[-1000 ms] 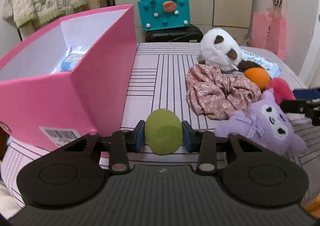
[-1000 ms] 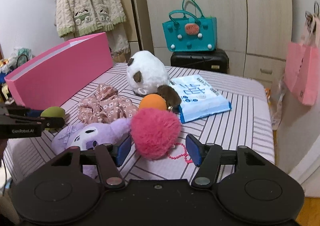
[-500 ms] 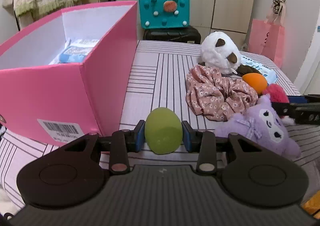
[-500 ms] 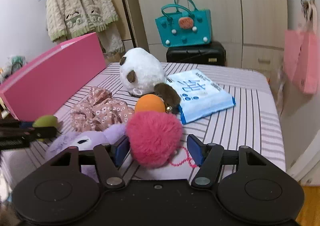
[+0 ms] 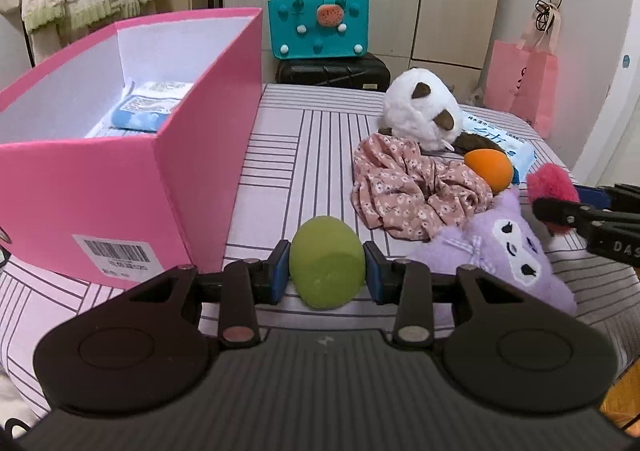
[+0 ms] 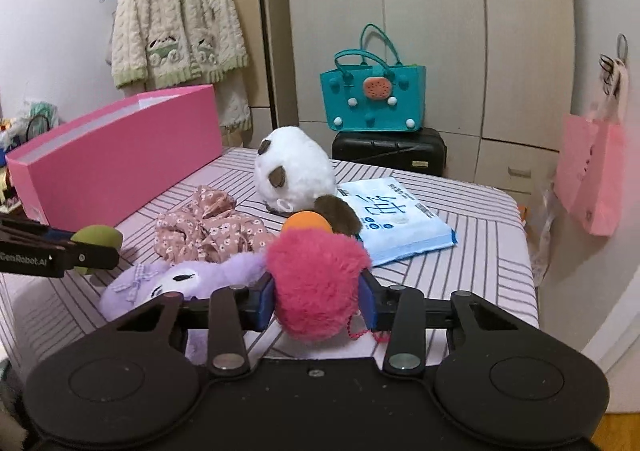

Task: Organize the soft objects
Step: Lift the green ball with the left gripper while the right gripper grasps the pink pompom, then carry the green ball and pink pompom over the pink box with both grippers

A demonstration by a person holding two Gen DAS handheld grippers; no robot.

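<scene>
Green sponge egg (image 5: 327, 262) sits squeezed in my left tool (image 5: 326, 278), just off the front corner of the pink box (image 5: 116, 187). My right tool (image 6: 317, 301) is clamped on the pink pompom (image 6: 316, 283), right beside the purple plush (image 6: 176, 281). Floral scrunchie (image 5: 412, 187), orange sponge egg (image 5: 489, 170), white plush (image 5: 422, 113) and a wipes pack (image 6: 396, 221) lie clustered on the striped bed (image 5: 304, 155). Another pack (image 5: 152, 111) lies inside the box.
</scene>
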